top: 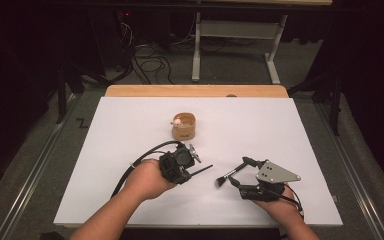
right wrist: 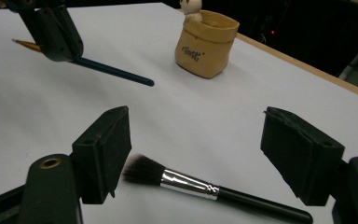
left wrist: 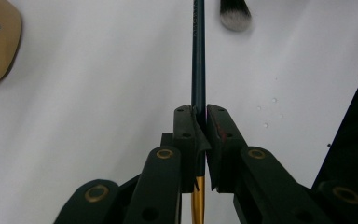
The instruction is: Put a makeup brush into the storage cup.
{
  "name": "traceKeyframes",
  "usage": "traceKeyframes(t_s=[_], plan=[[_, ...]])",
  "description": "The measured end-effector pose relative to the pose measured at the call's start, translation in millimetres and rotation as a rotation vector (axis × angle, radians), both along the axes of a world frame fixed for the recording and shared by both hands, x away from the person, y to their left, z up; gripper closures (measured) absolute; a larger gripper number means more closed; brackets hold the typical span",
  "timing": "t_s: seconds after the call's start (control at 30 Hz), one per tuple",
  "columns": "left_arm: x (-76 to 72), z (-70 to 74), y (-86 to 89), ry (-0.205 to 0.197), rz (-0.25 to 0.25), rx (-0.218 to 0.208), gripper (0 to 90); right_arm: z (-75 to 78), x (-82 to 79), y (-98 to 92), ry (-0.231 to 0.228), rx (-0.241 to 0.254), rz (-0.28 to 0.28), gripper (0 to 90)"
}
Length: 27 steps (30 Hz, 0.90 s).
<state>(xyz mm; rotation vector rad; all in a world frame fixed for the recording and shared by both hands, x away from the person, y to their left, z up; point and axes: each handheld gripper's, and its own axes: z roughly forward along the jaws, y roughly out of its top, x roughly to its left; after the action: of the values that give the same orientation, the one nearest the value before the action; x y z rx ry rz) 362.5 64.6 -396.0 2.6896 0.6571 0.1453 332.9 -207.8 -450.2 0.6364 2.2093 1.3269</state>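
The left gripper (left wrist: 199, 126) is pinching a slim dark-teal brush handle with a gold ferrule end (left wrist: 198, 65), its jaws pressed together around the shaft; the handle is running straight out ahead of the jaws. The right gripper (right wrist: 200, 154) is standing spread wide, holding nothing. Lying just ahead of it, between and slightly below its jaws, is a black-handled makeup brush with a silver ferrule and dark bristles (right wrist: 200, 185) (this looks like the thing the next grasp would go for). The brush's long axis is running crosswise to the jaws' opening, bristles beside one jaw and the handle trailing under the other, so closing as it stands would seem to squeeze along the shaft rather than across it; a turn of the hand looks needed first. The right gripper is clearly the nearer one. Farther ahead of both stands a tan, sack-shaped holder with a small pale figure at its rim (top: 183, 126), well apart from the brush. The white tabletop (top: 290, 135) around the brush is bare, and its near edge lies behind the hands.
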Motion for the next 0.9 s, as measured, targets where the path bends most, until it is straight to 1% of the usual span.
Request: traceKeyframes(t_s=[0.17,0.23,0.33,0.4,0.47,0.53,0.6,0.63,0.67,0.7,0.77,0.9], plan=[[-0.3,1.3,-4.8,-0.001,-0.013,0.003,83.0,-2.1,-5.0,7.0,-0.01,-0.049,0.026,24.6],[-0.5,1.7,-5.9,-0.002,-0.017,0.005,83.0,-2.8,-5.9,9.2,-0.019,-0.057,0.043,24.6],[-0.8,2.6,-6.7,0.0,-0.011,0.004,83.0,-3.3,-7.8,12.0,-0.02,-0.077,0.054,24.4],[-1.2,2.8,-7.5,0.001,-0.017,0.011,83.0,-3.8,-8.9,13.9,-0.022,-0.083,0.056,24.8],[-2.0,2.9,-9.1,0.004,-0.022,0.018,83.0,-3.8,-9.2,15.2,-0.037,-0.097,0.067,25.8],[-3.2,3.5,-11.1,0.006,-0.028,0.021,83.0,-4.0,-10.5,16.9,-0.04,-0.109,0.069,26.1],[-3.8,4.4,-13.0,0.004,-0.038,0.022,82.9,-3.8,-12.2,18.3,-0.051,-0.118,0.072,28.8],[-4.0,4.5,-13.7,0.004,-0.041,0.023,83.0,-3.3,-12.2,18.4,-0.061,-0.127,0.09,31.6],[-4.4,4.9,-14.7,0.001,-0.046,0.027,83.0,-2.5,-12.8,18.9,-0.068,-0.13,0.096,32.4],[-4.9,5.2,-15.6,0.004,-0.051,0.028,83.0,-1.1,-12.8,19.3,-0.079,-0.139,0.104,32.7],[-4.6,5.8,-16.4,0.01,-0.054,0.032,83.0,1.3,-12.5,20.8,-0.081,-0.136,0.112,32.7],[-2.9,8.3,-17.0,0.015,-0.042,0.034,83.0,3.1,-12.8,26.2,-0.107,-0.161,0.112,31.5]])
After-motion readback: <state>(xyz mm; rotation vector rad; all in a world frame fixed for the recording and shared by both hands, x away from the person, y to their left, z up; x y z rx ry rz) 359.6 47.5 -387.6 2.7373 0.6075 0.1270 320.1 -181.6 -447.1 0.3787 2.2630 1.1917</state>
